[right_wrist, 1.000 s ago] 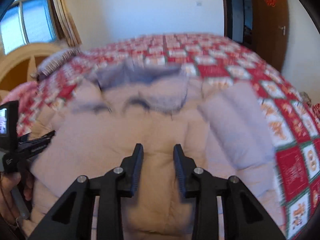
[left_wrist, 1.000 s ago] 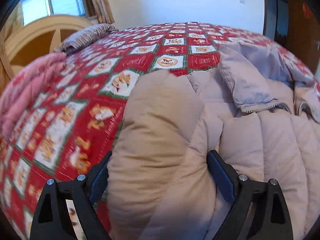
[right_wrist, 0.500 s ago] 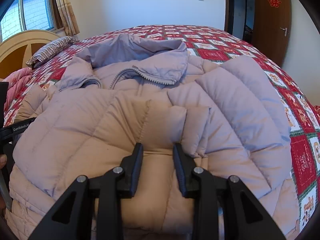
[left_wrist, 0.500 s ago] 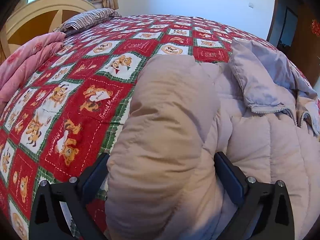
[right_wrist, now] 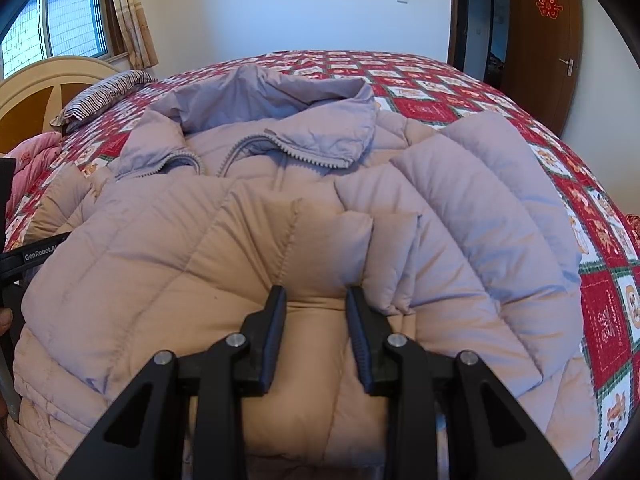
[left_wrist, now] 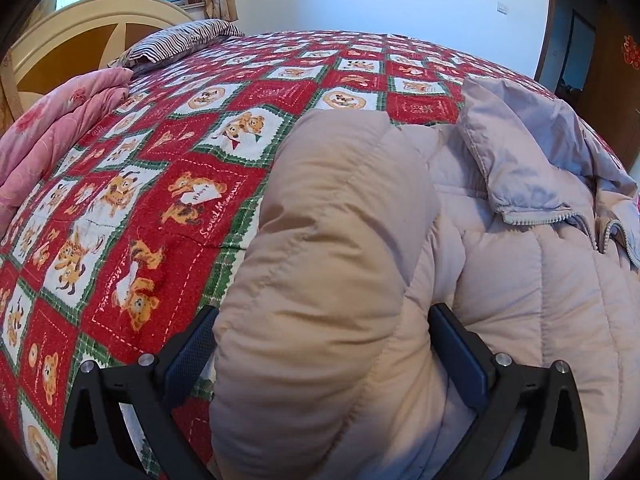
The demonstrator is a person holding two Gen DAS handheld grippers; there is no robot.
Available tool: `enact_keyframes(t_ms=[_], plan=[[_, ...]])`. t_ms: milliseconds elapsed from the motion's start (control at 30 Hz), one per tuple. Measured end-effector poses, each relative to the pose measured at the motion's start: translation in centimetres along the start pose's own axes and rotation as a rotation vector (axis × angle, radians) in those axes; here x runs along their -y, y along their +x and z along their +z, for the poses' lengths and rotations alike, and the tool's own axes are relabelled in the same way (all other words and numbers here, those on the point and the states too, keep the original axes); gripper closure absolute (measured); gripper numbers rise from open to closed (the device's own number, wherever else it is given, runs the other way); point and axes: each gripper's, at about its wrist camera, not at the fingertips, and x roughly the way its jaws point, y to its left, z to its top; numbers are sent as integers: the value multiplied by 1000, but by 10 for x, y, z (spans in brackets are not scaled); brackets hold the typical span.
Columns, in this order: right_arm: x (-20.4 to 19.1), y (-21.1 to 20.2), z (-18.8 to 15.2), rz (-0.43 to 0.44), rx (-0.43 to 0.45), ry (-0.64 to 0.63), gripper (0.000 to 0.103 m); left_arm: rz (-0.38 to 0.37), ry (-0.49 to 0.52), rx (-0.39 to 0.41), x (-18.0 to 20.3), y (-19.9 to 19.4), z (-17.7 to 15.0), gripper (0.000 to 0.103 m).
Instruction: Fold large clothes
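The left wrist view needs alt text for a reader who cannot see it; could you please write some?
A puffy beige jacket sleeve sits between the wide-open left tongs, on a red patchwork quilt. The jacket's zipped collar lies right, a folded pink blanket left.

You can read white lettering "GenRobot.AI" on the black bar of the left gripper (right_wrist: 34,256) at the left edge of the right wrist view. On the red patchwork quilt (left_wrist: 192,200), stitched script reads "Sweet Memory" along one red square's border, and a bear there holds a heart marked "Happy". Far right, the brown door (right_wrist: 548,40) carries a red double-happiness paper sign (right_wrist: 549,2).
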Motion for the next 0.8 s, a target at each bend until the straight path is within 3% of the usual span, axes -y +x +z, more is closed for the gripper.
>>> enact_keyframes(t_ms=[267, 333, 433, 500, 567, 700, 800], plan=[[0, 0, 0, -2, -1, -2, 68, -2, -6, -1, -1, -3, 1, 1], [0, -2, 2, 6, -5, -5, 68, 44, 21, 9, 2, -15, 6, 1], [13, -20, 11, 72, 18, 10, 67, 53, 75, 92, 12, -46, 18, 1], [26, -38, 24, 59, 79, 14, 60, 49, 71, 141, 16, -63, 29, 1], [40, -47, 41, 28, 122, 28, 59, 42, 48, 167, 21, -68, 42, 1], [77, -37, 73, -74, 143, 85, 59, 107, 18, 139, 30, -41, 60, 1], [103, -7, 87, -119, 105, 98, 59, 174, 13, 70, 31, -3, 62, 1]])
